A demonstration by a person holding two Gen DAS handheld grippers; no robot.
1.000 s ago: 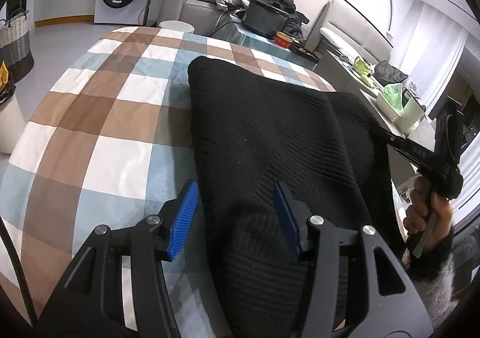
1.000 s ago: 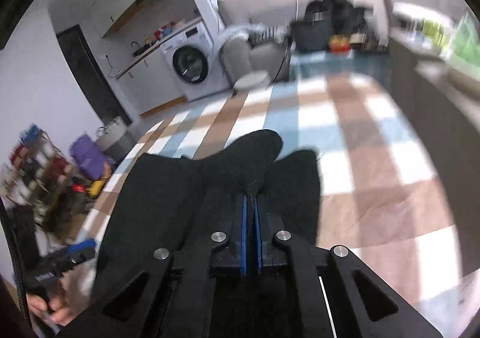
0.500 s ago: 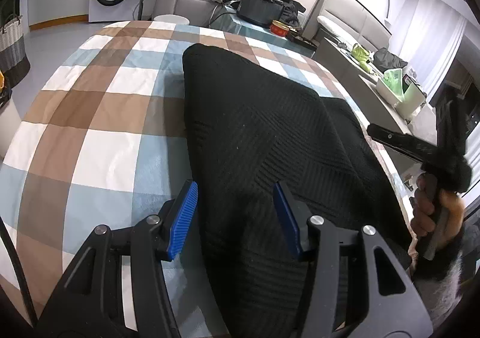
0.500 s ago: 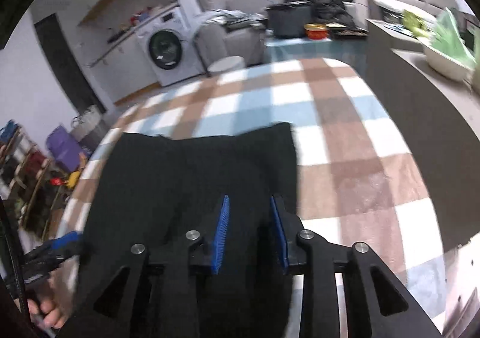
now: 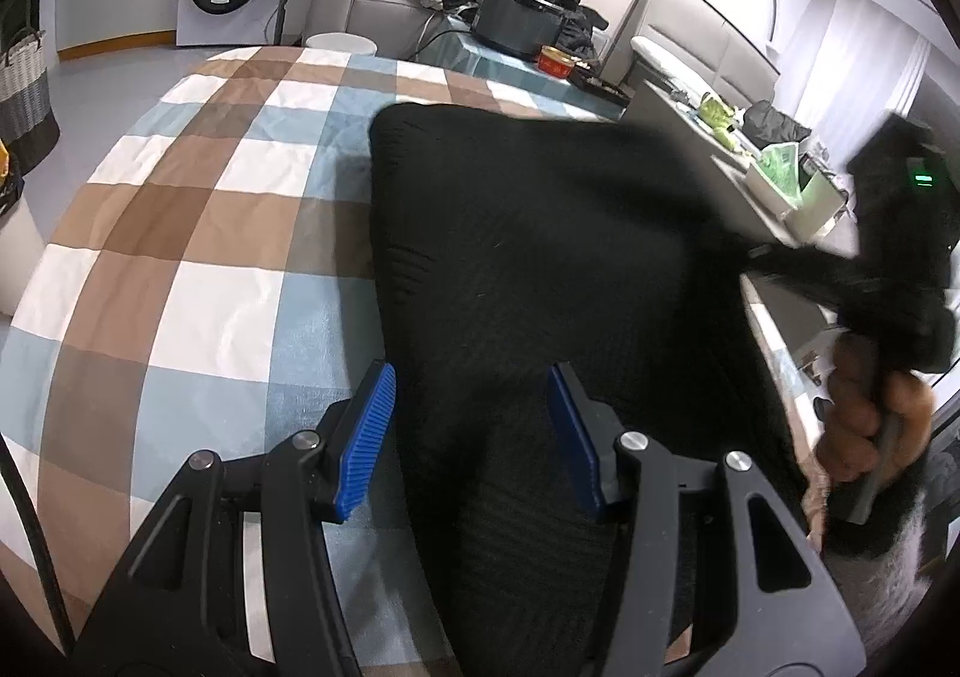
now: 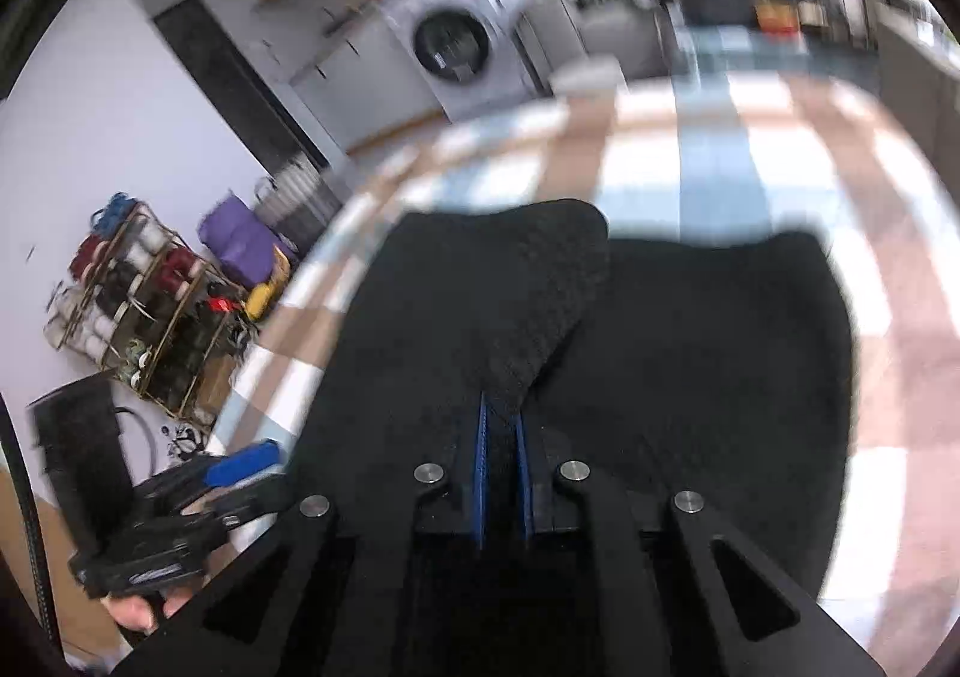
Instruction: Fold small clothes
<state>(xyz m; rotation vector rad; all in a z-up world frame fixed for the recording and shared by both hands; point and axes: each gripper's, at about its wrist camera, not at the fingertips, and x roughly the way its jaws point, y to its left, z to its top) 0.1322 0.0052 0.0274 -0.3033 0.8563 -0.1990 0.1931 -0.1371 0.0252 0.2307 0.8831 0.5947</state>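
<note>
The black knit point(image 5: 540, 257) lies flat on the checked cloth point(image 5: 198, 233) and fills the centre and right of the left wrist view. Its long axis runs from the bottom centre of that frame up toward the rounded far end near the upper middle. Its left edge is almost a straight line from bottom to top.

The left gripper point(image 5: 474, 431) hovers at the bottom of the frame with its jaws half open. The left edge of the knit passes between its 2 blue pads point(image 5: 366, 437), but the pads do not press on it, so it holds nothing.

The right gripper point(image 6: 501, 437) is closed on a fold of the knit. In the right wrist view the pinched cloth rises from between the pads as a raised flap toward the frame centre, while the rest of the knit lies flat to the right and below. In the left wrist view this gripper sits at the right edge, held by a hand point(image 5: 864, 413), and the right part of the knit is blurred there.

I judge that the coming move turns on this: the right side is the gripped one, and the free, flat half lies to the left of it, across the long axis. So the fold should go sideways toward the left gripper, which is nearer to the left edge and could pin it.
</note>
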